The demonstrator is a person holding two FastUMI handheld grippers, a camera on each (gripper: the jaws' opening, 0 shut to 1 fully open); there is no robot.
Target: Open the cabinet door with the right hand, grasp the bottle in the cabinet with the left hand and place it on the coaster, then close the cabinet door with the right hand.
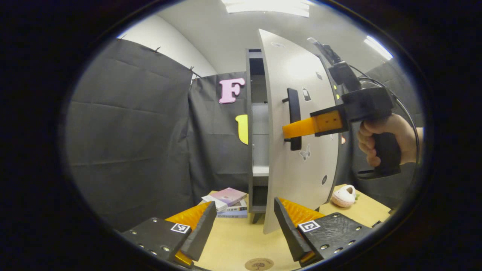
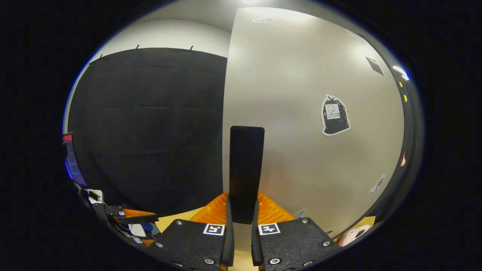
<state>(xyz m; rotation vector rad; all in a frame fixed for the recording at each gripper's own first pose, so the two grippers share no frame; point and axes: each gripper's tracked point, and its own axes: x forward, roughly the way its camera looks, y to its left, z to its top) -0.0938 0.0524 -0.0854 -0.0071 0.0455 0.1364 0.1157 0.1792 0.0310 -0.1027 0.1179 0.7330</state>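
The grey cabinet (image 1: 254,113) stands on the wooden table (image 1: 233,241), its pale door (image 1: 301,75) swung partly open toward me. My right gripper (image 1: 293,130), held by a hand (image 1: 380,139), is shut on the door's black vertical handle (image 1: 294,109). In the right gripper view that handle (image 2: 246,165) sits pinched between the fingers of my right gripper (image 2: 242,212). My left gripper (image 1: 244,206) hangs open over the table in front of the cabinet, holding nothing. A round brown coaster (image 1: 259,264) lies on the table just below it. The cabinet's inside shows a bare shelf (image 1: 260,170).
A stack of books (image 1: 228,201) lies left of the cabinet's foot. A pink knitted object (image 1: 343,195) rests on the table to the right of the door. Black cloth walls (image 1: 131,131) close the booth behind and on the left.
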